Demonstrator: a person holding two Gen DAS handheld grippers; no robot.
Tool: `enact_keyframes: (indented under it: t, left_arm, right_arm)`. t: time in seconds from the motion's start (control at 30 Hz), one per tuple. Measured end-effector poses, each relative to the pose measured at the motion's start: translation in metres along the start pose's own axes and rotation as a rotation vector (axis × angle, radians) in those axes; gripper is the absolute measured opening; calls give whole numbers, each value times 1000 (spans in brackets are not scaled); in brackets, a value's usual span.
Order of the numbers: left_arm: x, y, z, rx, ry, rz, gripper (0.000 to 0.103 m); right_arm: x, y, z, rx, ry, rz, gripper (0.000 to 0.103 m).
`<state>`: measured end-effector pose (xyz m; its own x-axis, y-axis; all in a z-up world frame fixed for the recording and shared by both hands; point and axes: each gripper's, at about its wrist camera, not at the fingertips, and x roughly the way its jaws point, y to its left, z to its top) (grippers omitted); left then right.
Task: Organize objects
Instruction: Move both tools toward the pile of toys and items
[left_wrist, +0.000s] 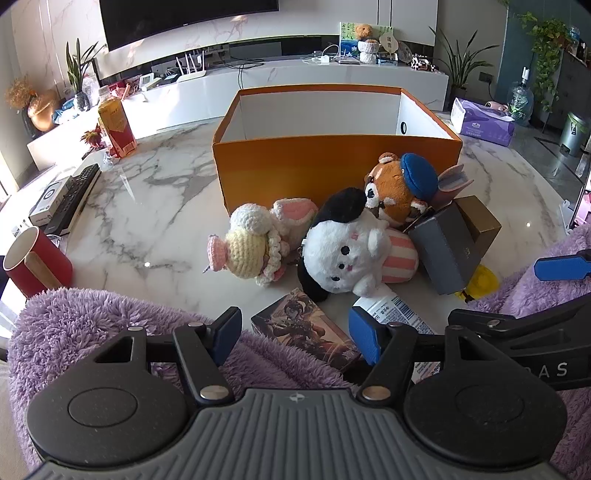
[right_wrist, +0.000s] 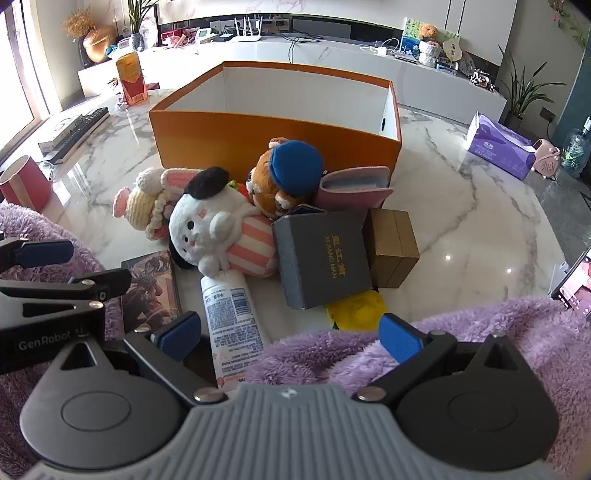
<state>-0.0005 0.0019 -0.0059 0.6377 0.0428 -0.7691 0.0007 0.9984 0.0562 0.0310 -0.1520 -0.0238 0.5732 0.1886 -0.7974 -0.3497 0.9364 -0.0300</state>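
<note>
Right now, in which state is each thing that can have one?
Orange box: open, no lid.
White bottle: lying flat.
Grey box: closed, tilted.
Brown box: closed.
Left tool: open.
Right tool: open.

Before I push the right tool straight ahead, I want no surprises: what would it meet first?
Probably the white bottle lying between the open right tool fingers' left side, then the grey box; depth is unclear.

Left gripper (left_wrist: 295, 336) spread wide above illustrated box (left_wrist: 306, 328); white plush (left_wrist: 343, 254), crocheted doll (left_wrist: 251, 247) and red panda plush (left_wrist: 395, 192) heaped against orange box (left_wrist: 332, 162).
</note>
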Motion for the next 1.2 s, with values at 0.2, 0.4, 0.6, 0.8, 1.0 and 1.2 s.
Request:
enact_keyframes:
  t: [0.2, 0.4, 0.6, 0.8, 1.0, 1.2]
  left_arm:
    - [1, 0, -1, 0, 7, -2, 75]
    - [2, 0, -1, 2, 14, -1, 75]
    - [2, 0, -1, 1, 15, 2, 74]
    - [2, 0, -1, 3, 16, 1, 73]
    - [2, 1, -1, 2, 16, 1, 73]
    - [3, 2, -2, 1, 21, 3, 73]
  right_arm:
    - [2, 0, 0, -1, 7, 1, 102]
    - [2, 0, 0, -3, 10, 0, 102]
    - [4, 0, -1, -7, 14, 2, 102]
    - [4, 1, 0, -14, 16, 2, 102]
    - [4, 1, 0, -15, 21, 1, 102]
    - [6, 1, 0, -18, 25, 3, 102]
